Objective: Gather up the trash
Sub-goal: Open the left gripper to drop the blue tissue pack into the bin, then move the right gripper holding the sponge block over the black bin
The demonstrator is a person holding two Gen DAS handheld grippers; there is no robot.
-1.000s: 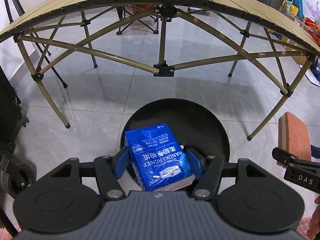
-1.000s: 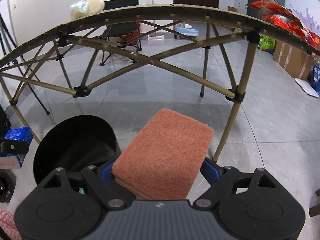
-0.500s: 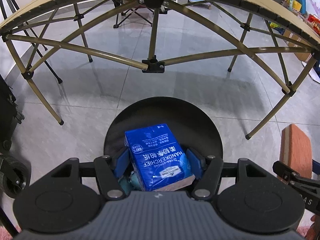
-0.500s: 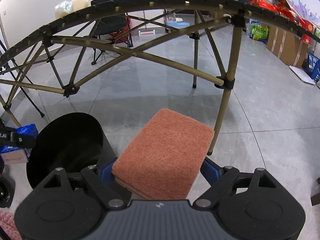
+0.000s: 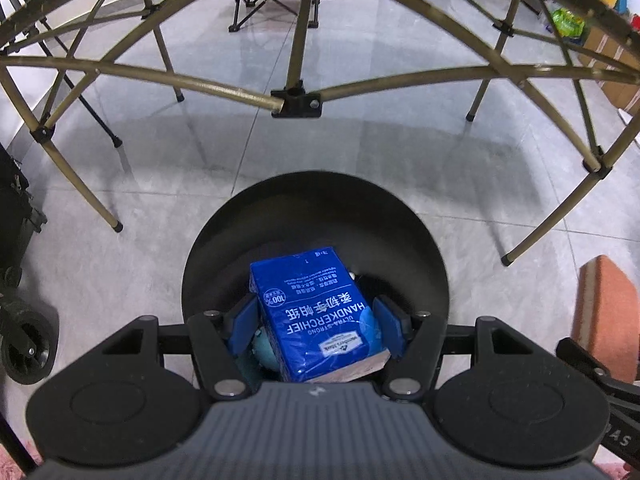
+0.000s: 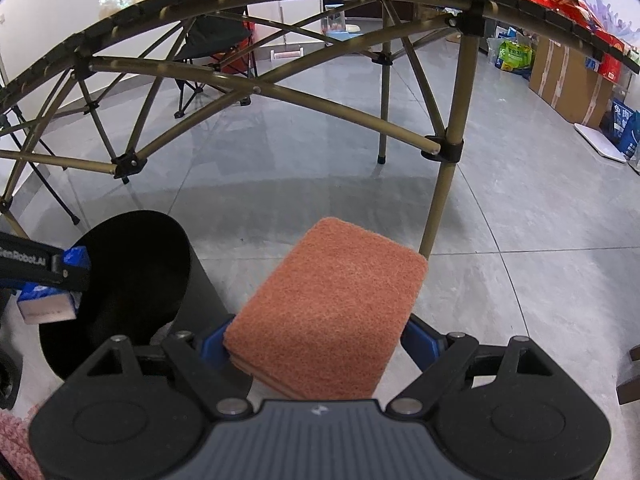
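Holding tissue pack [image 5: 316, 312] pinched in L gripper [image 5: 316, 322] right over bin [image 5: 416, 240] mouth so I can drop it straight in | R gripper [image 6: 320, 340] clamps sponge [image 6: 332, 312], waiting just beside bin, its rim near | table legs [image 6: 448, 184] behind bin, floor open to the R

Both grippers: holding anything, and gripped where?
Left gripper clamps the blue tissue pack by its long sides, over the black bin. Right gripper clamps the orange sponge by its sides.
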